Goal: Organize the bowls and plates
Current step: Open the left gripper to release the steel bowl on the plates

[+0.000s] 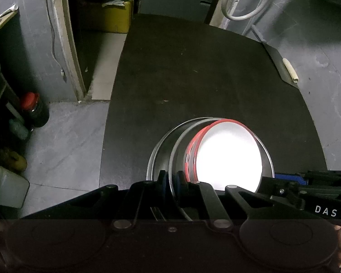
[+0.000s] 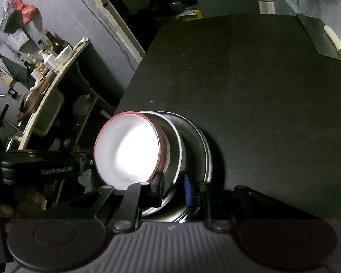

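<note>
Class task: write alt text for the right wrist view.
The right hand-held gripper grips the rim of a steel plate in a nested stack with red-rimmed white bowls, above a dark table.

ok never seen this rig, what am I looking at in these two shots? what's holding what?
No robot here: a person carries a handheld two-finger gripper in each hand, each with a fisheye camera looking along its fingers. One picture is from the left gripper's camera, the other from the right's. On the dark table sits a nested stack: white red-rimmed bowls inside steel plates. The left gripper is shut on a steel plate's near rim. The right gripper pinches the steel rims from the other side. Each gripper's black body shows at the edge of the other's view. The bowls' exact count is hard to tell in the glare.
</note>
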A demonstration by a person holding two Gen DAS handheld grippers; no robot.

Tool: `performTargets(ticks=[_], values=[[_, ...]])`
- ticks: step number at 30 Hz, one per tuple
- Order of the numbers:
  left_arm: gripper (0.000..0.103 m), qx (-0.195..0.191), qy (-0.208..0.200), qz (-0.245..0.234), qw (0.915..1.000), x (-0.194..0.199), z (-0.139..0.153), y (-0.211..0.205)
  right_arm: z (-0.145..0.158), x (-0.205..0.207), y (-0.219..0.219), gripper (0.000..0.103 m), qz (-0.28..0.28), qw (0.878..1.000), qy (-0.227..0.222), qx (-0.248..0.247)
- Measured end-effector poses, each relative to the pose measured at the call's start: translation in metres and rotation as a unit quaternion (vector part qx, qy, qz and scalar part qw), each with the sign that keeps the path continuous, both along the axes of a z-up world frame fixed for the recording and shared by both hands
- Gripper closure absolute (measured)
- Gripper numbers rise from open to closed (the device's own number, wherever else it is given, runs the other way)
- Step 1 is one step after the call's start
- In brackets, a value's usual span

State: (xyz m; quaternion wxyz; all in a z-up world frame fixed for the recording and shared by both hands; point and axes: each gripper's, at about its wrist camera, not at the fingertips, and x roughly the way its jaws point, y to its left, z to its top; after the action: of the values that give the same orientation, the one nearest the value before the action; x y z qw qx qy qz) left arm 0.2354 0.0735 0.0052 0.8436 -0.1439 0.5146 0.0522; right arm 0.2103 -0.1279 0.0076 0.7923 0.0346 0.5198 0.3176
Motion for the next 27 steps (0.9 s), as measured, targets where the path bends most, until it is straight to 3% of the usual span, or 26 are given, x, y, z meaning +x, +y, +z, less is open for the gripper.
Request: performTargets(ticks=[6,15,17,21,25,27], values=[[0.095,0.001,0.0,0.002,1.0,-0.001,0.0,-0.002,0.003,-0.005,-0.001,0.078,-0.012,1.0,-0.019,-0.002],[0.083,0.004,-0.005,0.02,0.9998,-0.005,0.001,-0.001,0.003,-0.009,-0.008,0.059,-0.043,0.998,-0.044,-0.004],[0.071,0.014,-0.005,0.026,0.9995,-0.007,0.002,-0.002,0.002,-0.01,-0.008,0.055,-0.048,0.998,-0.049,-0.004],[0.06,0.022,-0.013,0.039,0.9989,-0.012,0.006,0.001,0.005,-0.015,-0.009,0.046,-0.054,0.996,-0.067,-0.008],[0.043,0.028,-0.029,0.052,0.9978,-0.019,0.012,0.003,0.011,-0.023,-0.009,0.038,-0.067,0.994,-0.089,-0.02],[0.041,0.029,-0.036,0.054,0.9975,-0.023,0.014,0.004,0.015,-0.027,-0.011,0.036,-0.074,0.992,-0.1,-0.024]])
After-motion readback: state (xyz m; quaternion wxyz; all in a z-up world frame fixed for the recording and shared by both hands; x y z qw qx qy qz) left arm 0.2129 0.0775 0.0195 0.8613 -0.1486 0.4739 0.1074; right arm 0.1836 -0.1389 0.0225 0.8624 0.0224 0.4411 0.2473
